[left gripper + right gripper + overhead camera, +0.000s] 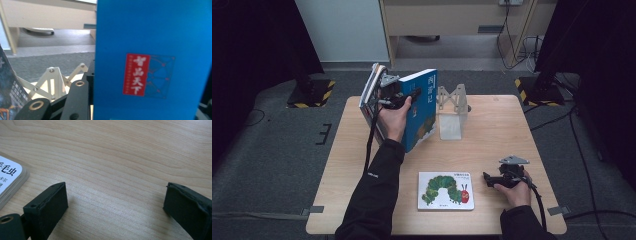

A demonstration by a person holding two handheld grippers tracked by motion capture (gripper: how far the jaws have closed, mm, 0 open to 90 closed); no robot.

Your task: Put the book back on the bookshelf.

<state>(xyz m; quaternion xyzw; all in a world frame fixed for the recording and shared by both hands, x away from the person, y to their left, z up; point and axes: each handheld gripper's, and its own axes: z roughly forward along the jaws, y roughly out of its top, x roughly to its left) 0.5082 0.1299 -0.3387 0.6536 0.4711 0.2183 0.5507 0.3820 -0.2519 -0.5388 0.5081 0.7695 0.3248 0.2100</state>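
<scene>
A tall blue book (424,107) stands tilted at the table's far left, and my left gripper (411,95) is shut on its upper edge. In the left gripper view the blue cover (150,62) with a red label stands close up beside one black finger (76,100); the other jaw is hidden behind it. Several thinner books (371,87) lean just left of it. A white caterpillar picture book (445,190) lies flat near the front edge. My right gripper (488,178) (115,197) rests open on the wood to the right of that book, whose corner (10,180) shows nearby.
A pale folding book stand (452,112) (52,80) sits right of the blue book at the back middle. The wooden table (497,130) is bare at the right. Black stands with hazard tape (537,90) and cables lie on the floor behind.
</scene>
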